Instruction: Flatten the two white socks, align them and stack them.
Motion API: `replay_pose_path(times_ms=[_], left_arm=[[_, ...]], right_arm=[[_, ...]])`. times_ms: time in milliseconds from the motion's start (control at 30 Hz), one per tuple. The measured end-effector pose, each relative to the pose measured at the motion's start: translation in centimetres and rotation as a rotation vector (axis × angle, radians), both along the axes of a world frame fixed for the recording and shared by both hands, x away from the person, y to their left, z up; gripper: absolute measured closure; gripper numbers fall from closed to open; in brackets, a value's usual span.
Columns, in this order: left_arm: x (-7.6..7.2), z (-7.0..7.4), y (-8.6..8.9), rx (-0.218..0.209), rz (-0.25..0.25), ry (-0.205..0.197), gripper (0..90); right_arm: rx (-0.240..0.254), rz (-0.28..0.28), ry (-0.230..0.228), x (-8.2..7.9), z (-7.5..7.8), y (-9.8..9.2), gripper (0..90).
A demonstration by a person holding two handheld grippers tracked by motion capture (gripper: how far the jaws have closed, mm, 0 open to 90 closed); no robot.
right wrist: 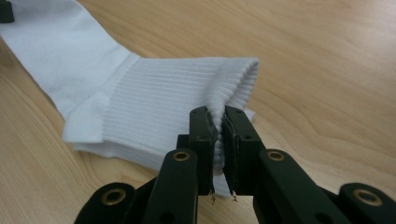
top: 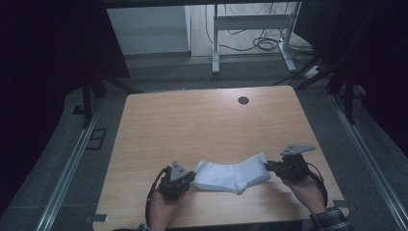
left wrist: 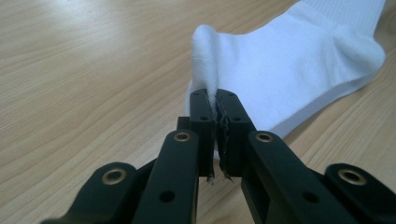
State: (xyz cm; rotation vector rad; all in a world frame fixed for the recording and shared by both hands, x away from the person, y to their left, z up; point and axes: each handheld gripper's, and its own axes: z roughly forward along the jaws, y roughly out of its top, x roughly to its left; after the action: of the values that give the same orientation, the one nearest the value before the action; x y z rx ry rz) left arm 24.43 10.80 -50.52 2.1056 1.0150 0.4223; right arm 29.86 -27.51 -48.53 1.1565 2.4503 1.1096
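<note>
A light wooden tabletop (top: 192,125) with rounded corners is seen from above, its pale grain lit evenly. A small round black grommet (top: 243,100) is set near its far edge. Grey carpeted floor (top: 43,178) is spread around it, and silver metal rails (top: 67,168) are laid along both sides. Beyond the far edge, the white metal legs of another desk (top: 250,29) are seen, with black cables (top: 262,44) coiled on the floor between them. The left and right margins are left in deep shadow.
</note>
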Motion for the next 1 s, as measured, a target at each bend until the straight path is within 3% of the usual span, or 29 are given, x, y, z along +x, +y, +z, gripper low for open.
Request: replay_pose_path(times_ms=[267, 367, 400, 500, 600, 767, 1000], left_arm=[[0.1, -1.1, -1.0, 0.086, -0.005, 0.016, 85.5], [0.2, -1.4, -1.1, 0.119, 0.002, 0.016, 76.5], [0.2, -1.4, -1.1, 0.113, 0.012, 0.004, 64.7], [0.3, -0.9, -0.8, 0.089, 0.069, -0.054, 48.2], [0.7, -0.6, 0.1, 0.046, 0.108, -0.062, 45.7], [1.8, -1.0, 0.8, -0.002, 0.131, -0.038, 45.7], [2.5, -2.2, 0.0, 0.039, 0.098, 0.01, 46.2]], right_arm=[[-0.078, 0.011, 0.065, 0.2, -1.4, 0.5, 81.4], [-0.098, 0.003, 0.088, 0.4, -1.9, 0.5, 77.8], [-0.108, -0.004, 0.078, 0.4, -2.0, 0.5, 73.6], [-0.098, -0.021, 0.042, 0.3, -1.7, 0.4, 62.7], [-0.081, -0.042, 0.013, 0.5, -1.5, 0.3, 58.6], [-0.115, -0.043, 0.025, 1.0, -2.4, 0.6, 58.5], [-0.124, -0.035, 0.055, 1.3, -3.3, 0.7, 58.9]])
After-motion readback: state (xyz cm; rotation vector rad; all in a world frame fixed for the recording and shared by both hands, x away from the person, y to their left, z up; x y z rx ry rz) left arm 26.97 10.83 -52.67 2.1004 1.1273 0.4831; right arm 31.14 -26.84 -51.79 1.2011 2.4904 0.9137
